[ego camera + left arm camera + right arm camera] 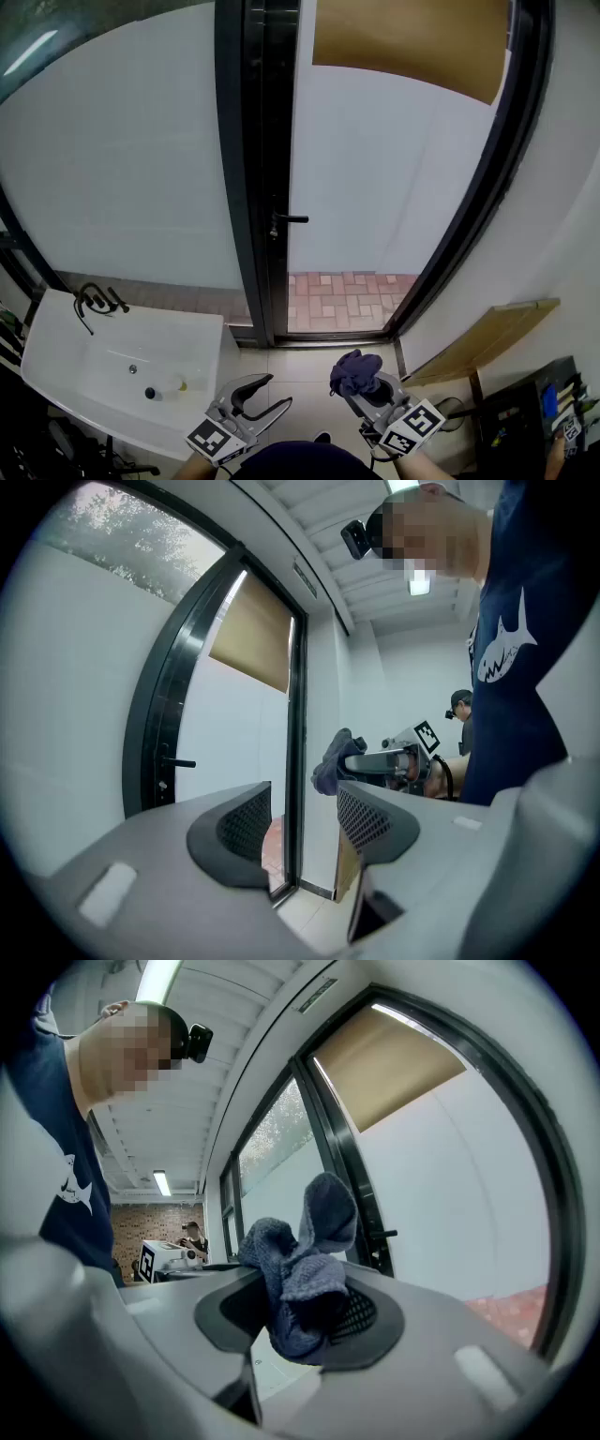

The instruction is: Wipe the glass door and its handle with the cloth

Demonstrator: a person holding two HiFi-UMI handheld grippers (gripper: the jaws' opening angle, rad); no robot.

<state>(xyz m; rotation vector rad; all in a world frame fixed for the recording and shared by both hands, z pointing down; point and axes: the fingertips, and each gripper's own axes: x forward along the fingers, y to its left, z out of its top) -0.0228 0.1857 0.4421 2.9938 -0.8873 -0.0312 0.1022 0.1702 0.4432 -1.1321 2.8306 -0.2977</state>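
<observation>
A tall glass door (394,169) in a black frame stands ahead, with a black lever handle (289,219) on its left edge. The handle (176,762) also shows in the left gripper view and, small, the handle (382,1235) in the right gripper view. My right gripper (361,382) is low and well short of the door, shut on a bunched blue-grey cloth (356,371); the cloth (300,1269) fills its jaws. My left gripper (264,397) hangs beside it, open and empty, with the cloth (330,761) seen past its jaws.
A white washbasin (112,370) with a black tap (94,300) stands at the lower left. A flat brown board (478,342) leans at the right wall. A tan blind (412,42) covers the door's top. Reddish brick paving (337,300) lies beyond the threshold.
</observation>
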